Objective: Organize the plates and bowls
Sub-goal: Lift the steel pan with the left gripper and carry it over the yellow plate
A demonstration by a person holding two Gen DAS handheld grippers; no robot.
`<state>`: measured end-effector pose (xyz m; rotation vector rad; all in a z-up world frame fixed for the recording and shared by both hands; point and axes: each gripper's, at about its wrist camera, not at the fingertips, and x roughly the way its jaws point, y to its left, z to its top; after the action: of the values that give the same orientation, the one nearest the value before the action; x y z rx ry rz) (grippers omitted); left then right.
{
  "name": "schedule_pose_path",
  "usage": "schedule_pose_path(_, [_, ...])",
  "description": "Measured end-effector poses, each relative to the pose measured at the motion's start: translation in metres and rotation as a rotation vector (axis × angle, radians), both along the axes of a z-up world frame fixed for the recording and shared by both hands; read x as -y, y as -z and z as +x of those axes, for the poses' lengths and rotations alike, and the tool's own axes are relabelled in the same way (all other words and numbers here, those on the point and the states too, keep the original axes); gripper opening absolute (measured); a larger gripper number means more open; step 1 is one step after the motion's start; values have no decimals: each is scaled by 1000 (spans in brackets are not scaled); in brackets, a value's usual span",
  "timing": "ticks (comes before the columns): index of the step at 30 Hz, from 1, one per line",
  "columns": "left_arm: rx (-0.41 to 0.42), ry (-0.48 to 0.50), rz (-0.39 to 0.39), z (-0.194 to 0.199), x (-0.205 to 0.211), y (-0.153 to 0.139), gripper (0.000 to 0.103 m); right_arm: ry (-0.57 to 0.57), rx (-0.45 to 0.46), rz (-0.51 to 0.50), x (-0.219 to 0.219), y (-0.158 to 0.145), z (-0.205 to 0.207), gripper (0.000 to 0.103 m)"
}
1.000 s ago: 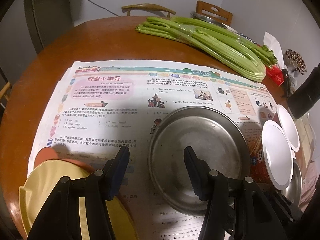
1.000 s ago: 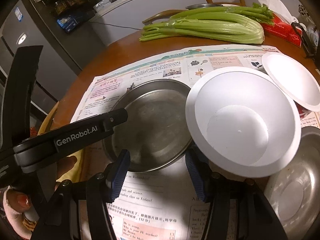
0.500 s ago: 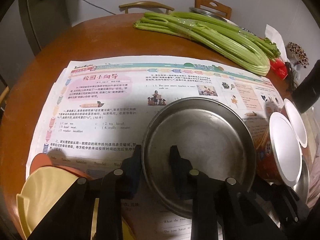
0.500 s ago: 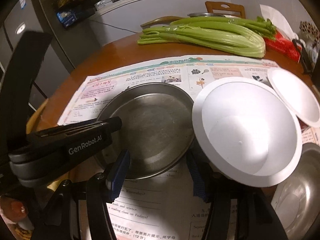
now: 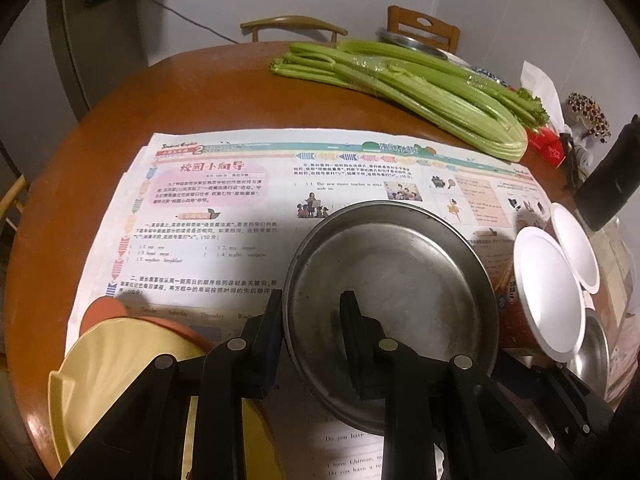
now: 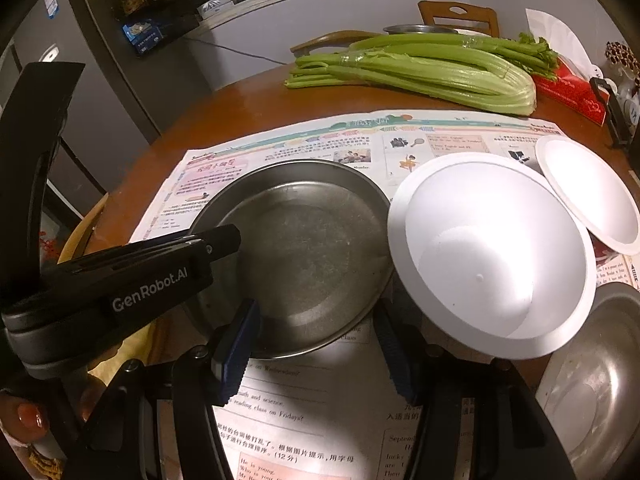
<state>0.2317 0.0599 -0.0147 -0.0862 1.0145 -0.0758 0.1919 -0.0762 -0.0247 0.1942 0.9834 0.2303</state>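
Lying on the round worktop [image 5: 208, 92], under newspaper [image 5: 224, 216]. Resting mid-sheet, steel plate [image 5: 392, 280]; left tool [image 5: 310, 320] clamping its near-left rim. Tilting right of it, white bowl [image 6: 492, 256], against right tool [image 6: 320, 344], fingers standing apart, gripping nothing.

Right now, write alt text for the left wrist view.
The left gripper clamps the near rim of a metal plate lying on a newspaper. Celery lies behind, white bowls to the right.
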Motion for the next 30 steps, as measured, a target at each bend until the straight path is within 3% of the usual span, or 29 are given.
schedule_pose_path(30, [139, -88, -35, -88, -31, -63, 28, -120, 166, -4, -23, -69, -56, 59])
